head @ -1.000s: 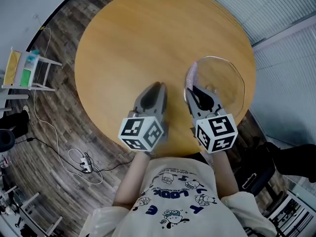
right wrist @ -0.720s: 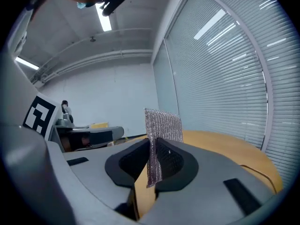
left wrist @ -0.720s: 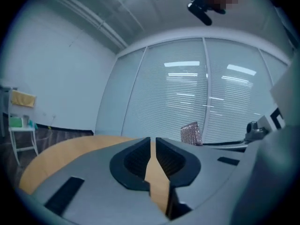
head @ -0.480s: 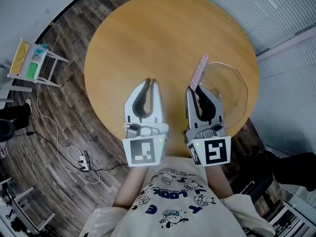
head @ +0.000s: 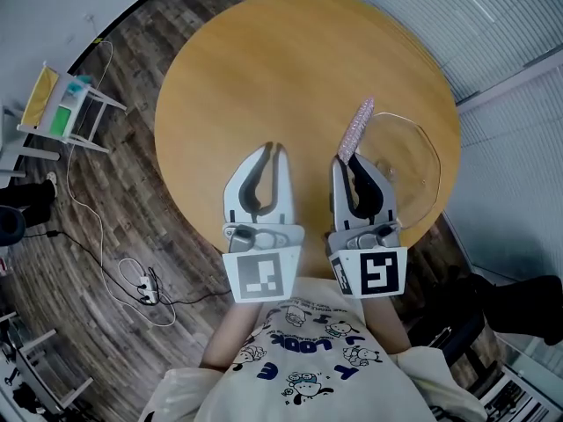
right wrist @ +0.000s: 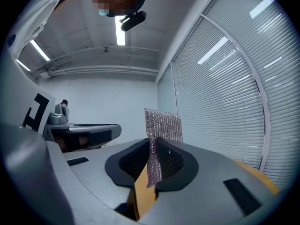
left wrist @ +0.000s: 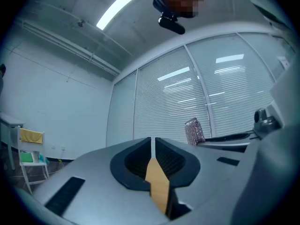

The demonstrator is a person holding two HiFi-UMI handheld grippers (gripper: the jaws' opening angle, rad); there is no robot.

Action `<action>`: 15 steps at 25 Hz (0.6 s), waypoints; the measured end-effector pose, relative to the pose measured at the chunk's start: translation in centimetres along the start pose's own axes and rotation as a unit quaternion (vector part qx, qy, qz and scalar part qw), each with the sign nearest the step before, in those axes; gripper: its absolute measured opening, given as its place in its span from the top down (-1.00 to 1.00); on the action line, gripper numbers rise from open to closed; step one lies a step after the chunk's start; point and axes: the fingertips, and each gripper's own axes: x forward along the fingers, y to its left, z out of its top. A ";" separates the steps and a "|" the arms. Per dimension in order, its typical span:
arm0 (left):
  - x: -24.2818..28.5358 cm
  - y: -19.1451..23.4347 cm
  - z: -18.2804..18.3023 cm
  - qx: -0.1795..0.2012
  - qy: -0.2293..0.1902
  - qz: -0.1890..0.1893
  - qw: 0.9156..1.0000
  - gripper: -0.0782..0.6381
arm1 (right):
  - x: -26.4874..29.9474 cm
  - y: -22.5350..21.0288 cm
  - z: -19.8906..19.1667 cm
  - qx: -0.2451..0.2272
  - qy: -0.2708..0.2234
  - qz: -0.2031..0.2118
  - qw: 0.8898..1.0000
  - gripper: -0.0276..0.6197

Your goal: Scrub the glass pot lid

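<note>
Now left tool (head: 274, 149), just closed, is empty; right tool (head: 352, 159) pinches a scrubber (head: 359, 128), seemingly beside the glass lid (head: 410, 162).

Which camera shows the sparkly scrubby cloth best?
The right gripper view: the cloth stands close up, pinched upright in the right claw. The head view shows a small pink strip; the left gripper view, a tiny bit off to the side.

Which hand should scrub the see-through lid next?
The right. The right gripper pinches the sparkly scrubbing cloth, and the glass lid lies on the table just beyond it on that side. The left gripper is shut on nothing and sits farther from the lid.
</note>
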 end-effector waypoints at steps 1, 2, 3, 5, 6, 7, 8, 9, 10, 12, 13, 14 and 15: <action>-0.1 -0.1 0.0 0.002 0.002 0.000 1.000 0.68 | -0.1 -0.1 0.0 0.000 0.000 -0.002 1.000 0.74; -0.1 -0.1 0.0 0.004 0.002 0.001 1.000 0.68 | -0.1 -0.2 0.0 0.000 0.000 -0.004 1.000 0.74; -0.1 -0.1 0.0 0.006 0.001 0.002 1.000 0.68 | -0.1 -0.3 0.0 0.000 0.000 -0.005 1.000 0.74; 0.0 -0.1 0.0 0.010 0.000 0.003 1.000 0.68 | -0.1 -0.5 0.0 0.000 -0.001 -0.006 1.000 0.74; 0.0 -0.1 0.0 0.011 0.000 0.004 1.000 0.68 | -0.1 -0.5 0.0 0.001 -0.001 -0.006 1.000 0.74; 0.0 -0.1 0.0 0.010 0.001 0.004 1.000 0.68 | -0.1 -0.5 0.1 0.002 -0.001 -0.005 1.000 0.74; 0.0 0.0 0.0 0.009 0.002 0.004 1.000 0.68 | -0.1 -0.5 0.1 0.002 -0.001 -0.005 1.000 0.74; 0.1 0.1 0.1 0.008 0.003 0.004 1.000 0.68 | -0.1 -0.5 0.2 0.001 -0.001 -0.004 1.000 0.74; 0.1 0.2 0.2 0.007 0.002 0.005 1.000 0.68 | 0.0 -0.4 0.2 0.001 0.000 -0.004 1.000 0.74; 0.1 0.2 0.4 0.007 0.000 0.008 1.000 0.68 | 0.0 -0.4 0.3 0.001 0.001 -0.003 1.000 0.74; 0.0 0.2 0.4 0.008 0.000 0.009 1.000 0.68 | -0.1 -0.4 0.4 0.001 0.000 -0.002 1.000 0.74; 0.0 0.1 0.4 0.009 0.001 0.010 1.000 0.68 | -0.1 -0.4 0.4 0.000 -0.001 -0.001 1.000 0.74; 0.0 0.1 0.3 0.010 0.001 0.010 1.000 0.68 | -0.1 -0.4 0.4 0.000 -0.001 0.000 1.000 0.74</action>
